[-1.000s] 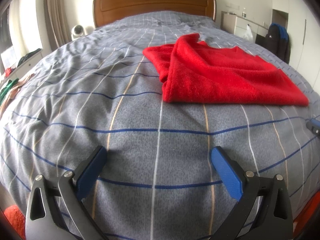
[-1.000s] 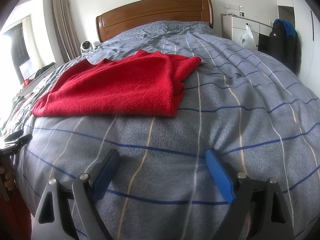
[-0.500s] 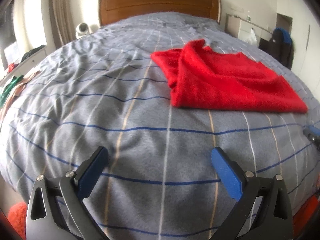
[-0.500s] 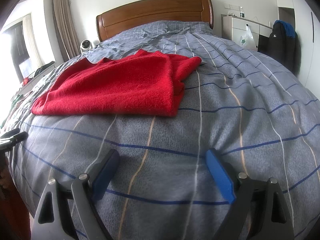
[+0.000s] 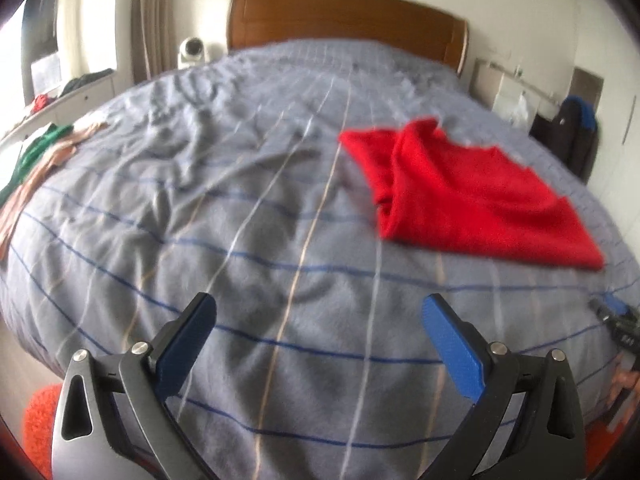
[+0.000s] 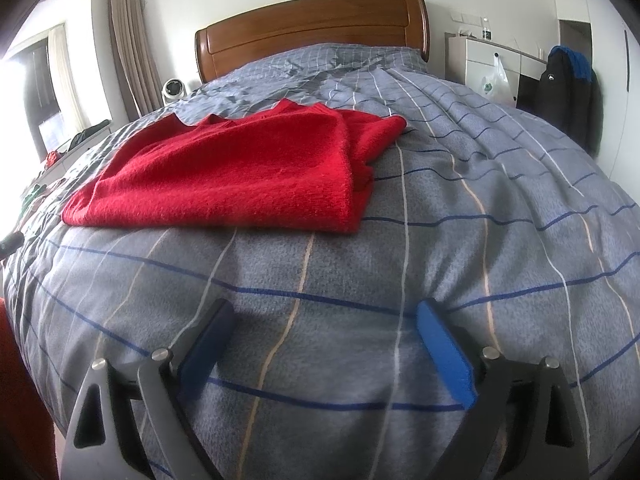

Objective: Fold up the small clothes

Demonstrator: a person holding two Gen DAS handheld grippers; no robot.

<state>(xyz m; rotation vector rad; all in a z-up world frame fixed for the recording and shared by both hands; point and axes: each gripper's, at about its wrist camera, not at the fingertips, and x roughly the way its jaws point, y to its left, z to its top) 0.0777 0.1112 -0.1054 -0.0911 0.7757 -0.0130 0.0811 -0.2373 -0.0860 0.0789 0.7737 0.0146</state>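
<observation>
A red knit garment (image 5: pixel 472 200) lies folded flat on the grey checked bedcover (image 5: pixel 240 240). In the left wrist view it sits to the upper right, well beyond my left gripper (image 5: pixel 318 316), which stands open over bare cover with nothing between its blue pads. In the right wrist view the red garment (image 6: pixel 240 176) lies up and to the left of my right gripper (image 6: pixel 326 320). That gripper's jaws are opening, wide apart, with only bedcover below them. The right gripper's tip (image 5: pixel 616 316) peeks in at the left view's right edge.
A wooden headboard (image 6: pixel 312 32) closes the far end of the bed. Green and tan clothes (image 5: pixel 36 160) lie at the bed's left edge. A small fan (image 6: pixel 173 89), a white cabinet (image 6: pixel 480 68) and a dark jacket (image 6: pixel 568 92) stand beyond the bed.
The left gripper has pulled back, risen and rolled, so the red garment now sits farther right and smaller in its view. The right view is unchanged apart from the jaws standing slightly wider.
</observation>
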